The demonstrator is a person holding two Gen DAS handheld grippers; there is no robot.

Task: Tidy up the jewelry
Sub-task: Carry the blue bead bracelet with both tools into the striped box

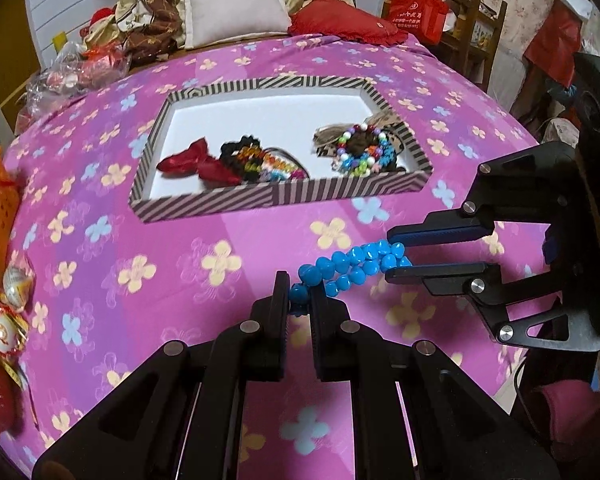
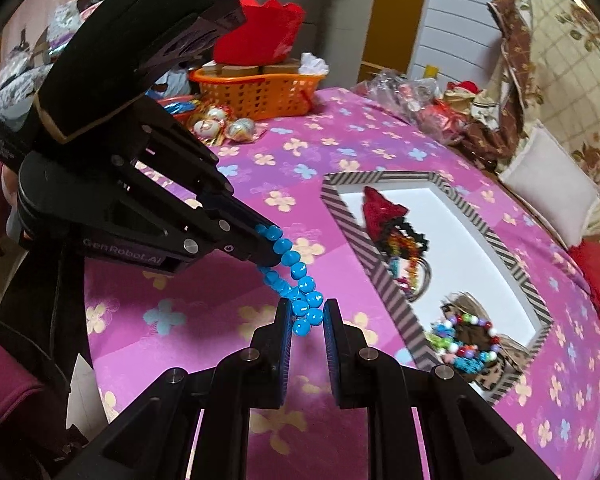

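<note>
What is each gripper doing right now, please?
Left gripper: shut on one end of the blue bead bracelet.
Right gripper: shut on the other end of the bracelet.

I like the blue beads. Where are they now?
In both wrist views, the blue beads hang stretched between the left gripper and right gripper, above the pink cloth.

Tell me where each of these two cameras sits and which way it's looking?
Left wrist: sits on the left gripper, looks past its fingers over the pink bedspread to the striped tray; the right gripper shows at right.
Right wrist: sits on the right gripper, facing the tray and an orange basket; the left gripper and a sleeve show at left.
Shared: both grippers clamping the blue bead string stretched between them.
</note>
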